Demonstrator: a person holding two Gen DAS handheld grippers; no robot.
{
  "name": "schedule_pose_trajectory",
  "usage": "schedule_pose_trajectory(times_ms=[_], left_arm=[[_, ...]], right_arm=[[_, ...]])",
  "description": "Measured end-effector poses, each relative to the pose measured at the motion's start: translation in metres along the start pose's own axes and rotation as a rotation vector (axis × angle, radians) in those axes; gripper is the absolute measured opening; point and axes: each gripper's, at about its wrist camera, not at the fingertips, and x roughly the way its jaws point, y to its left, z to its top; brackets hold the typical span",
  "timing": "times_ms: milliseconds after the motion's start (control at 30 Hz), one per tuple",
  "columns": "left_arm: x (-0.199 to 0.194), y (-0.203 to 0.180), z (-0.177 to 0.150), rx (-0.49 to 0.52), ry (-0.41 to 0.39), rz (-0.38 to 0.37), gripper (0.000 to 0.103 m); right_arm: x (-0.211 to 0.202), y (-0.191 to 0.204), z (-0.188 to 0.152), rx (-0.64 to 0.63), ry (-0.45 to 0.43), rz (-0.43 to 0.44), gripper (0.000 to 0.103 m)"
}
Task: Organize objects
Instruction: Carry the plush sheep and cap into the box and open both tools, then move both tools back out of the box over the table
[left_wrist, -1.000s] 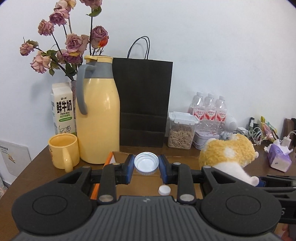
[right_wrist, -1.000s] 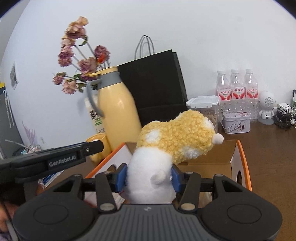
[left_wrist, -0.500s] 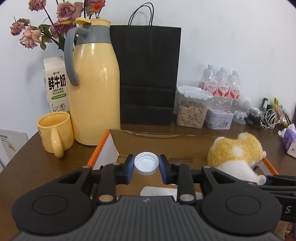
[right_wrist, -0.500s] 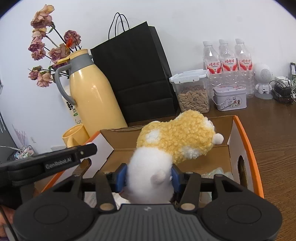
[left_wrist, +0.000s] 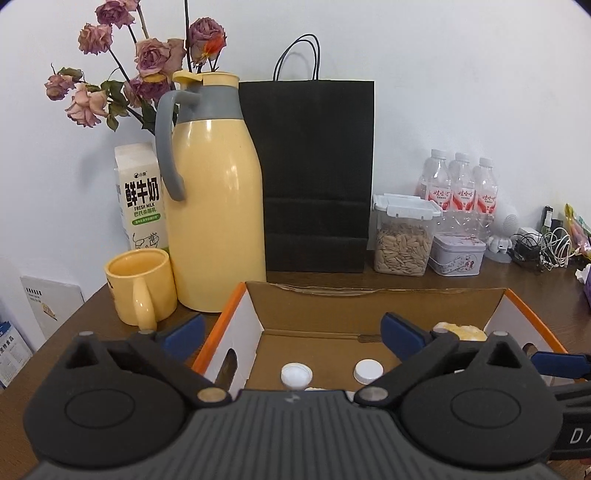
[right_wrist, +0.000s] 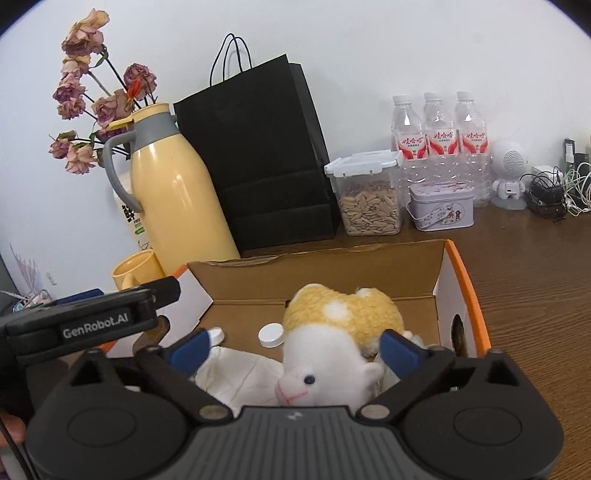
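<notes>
Left hand-held gripper (left_wrist: 291, 334) is spreading its jaws above the cardboard box (left_wrist: 373, 302) near the worktop's (right_wrist: 535, 258) front edge; 2 white caps (left_wrist: 296, 373) lie on the floor inside. Right hand-held gripper (right_wrist: 295, 349) is opening too, pads clear of the plush toy (right_wrist: 340, 332) resting in the box's right half.

Yellow-white plush toy (right_wrist: 340, 332); white caps (left_wrist: 296, 373); orange-edged box (left_wrist: 373, 306).

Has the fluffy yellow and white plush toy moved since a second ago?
Yes. The plush toy has dropped from above the cardboard box's rim down inside it, free of the opening right gripper.
</notes>
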Motion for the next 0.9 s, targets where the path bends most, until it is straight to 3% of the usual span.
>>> schedule_pose_trajectory(times_ms=[433,900], left_arm=[[-0.012,0.002,0.005,-0.019,-0.026,-0.009,0.103],[-0.070,0.005,0.006,-0.011,-0.073,-0.036,0.103]], right_arm=[[-0.013,0.006,0.001,-0.021,-0.018,0.007,0.103],[-0.071,0.017,0.005,-0.126,-0.080,0.002,0.103]])
